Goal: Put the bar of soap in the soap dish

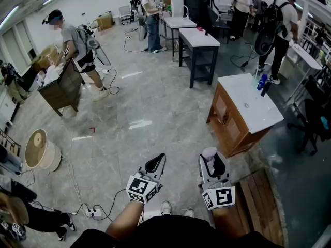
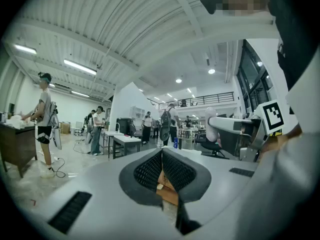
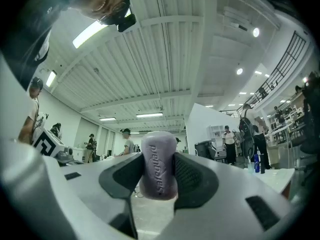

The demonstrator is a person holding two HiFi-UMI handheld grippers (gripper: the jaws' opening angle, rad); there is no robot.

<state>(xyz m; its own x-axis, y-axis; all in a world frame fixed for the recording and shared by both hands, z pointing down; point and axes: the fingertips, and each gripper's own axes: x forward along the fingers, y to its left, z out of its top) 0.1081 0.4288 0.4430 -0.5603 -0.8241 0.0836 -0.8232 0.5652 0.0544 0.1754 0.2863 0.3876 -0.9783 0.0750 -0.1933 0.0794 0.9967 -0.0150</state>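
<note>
Bar of soap [image 3: 159, 165]: pale lilac, rounded oblong, with embossed lettering running lengthwise down its face. It stands on end, pinched by its sides between the jaws of the right gripper [image 3: 159, 170]. Its rounded top pokes above them.

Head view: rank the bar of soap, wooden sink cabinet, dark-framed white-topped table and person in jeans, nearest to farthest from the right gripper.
1. Pale purple bar of soap: held between the right gripper fingers.
2. Wooden cabinet with white sink top: just ahead, to the right.
3. Dark-framed table with white top: mid-room.
4. Person in white shirt and jeans: far back, left of that table.
</note>
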